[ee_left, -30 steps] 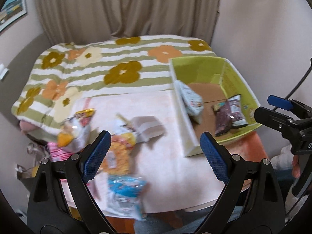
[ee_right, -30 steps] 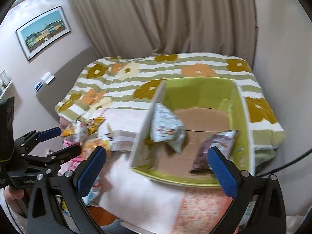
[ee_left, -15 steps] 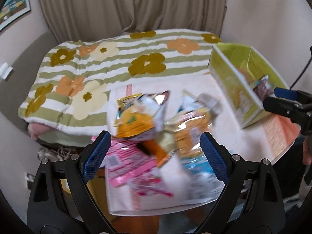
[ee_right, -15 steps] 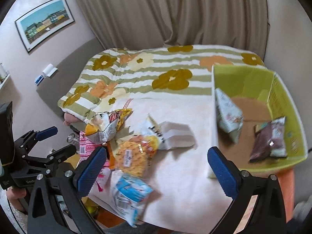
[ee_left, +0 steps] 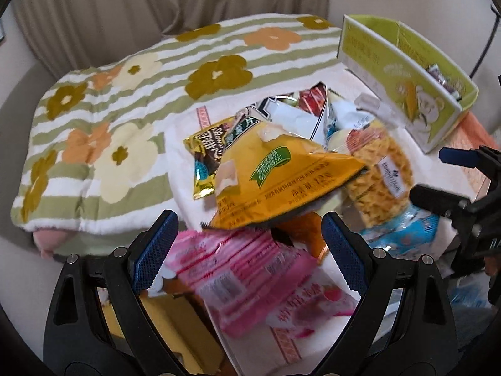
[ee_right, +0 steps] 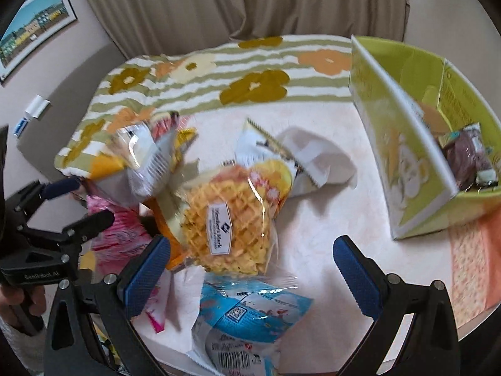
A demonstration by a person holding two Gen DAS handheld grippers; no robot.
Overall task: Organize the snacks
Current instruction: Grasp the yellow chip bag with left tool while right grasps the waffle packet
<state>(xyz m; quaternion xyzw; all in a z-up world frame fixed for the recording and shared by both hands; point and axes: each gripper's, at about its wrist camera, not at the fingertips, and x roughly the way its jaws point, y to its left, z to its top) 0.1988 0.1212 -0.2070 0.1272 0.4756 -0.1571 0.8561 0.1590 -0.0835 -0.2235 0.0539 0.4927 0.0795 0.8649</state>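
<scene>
A heap of snack packs lies on the pale table. My left gripper [ee_left: 249, 246] hangs open just over the pink bag [ee_left: 250, 279], with the yellow chip bag [ee_left: 281, 181] right ahead of its fingers. My right gripper [ee_right: 252, 275] is open too, above the clear waffle pack [ee_right: 225, 219] and the blue bag [ee_right: 250, 319]. Neither holds anything. The green cardboard box [ee_right: 407, 156] stands at the right with a brown snack pack [ee_right: 466, 153] inside. In the left wrist view the right gripper [ee_left: 430, 174] shows at the right edge, near the waffle pack [ee_left: 379, 175].
A striped flower-print blanket [ee_left: 94, 131] covers the bed behind the table. A white pack [ee_right: 313, 159] lies between the heap and the box. The left gripper [ee_right: 92, 200] and a hand show at the left edge. The table edge runs close below the blue bag.
Both grippers have swung left and sunk from over the green box to the snack heap, which now fills both views. Both stayed open.
</scene>
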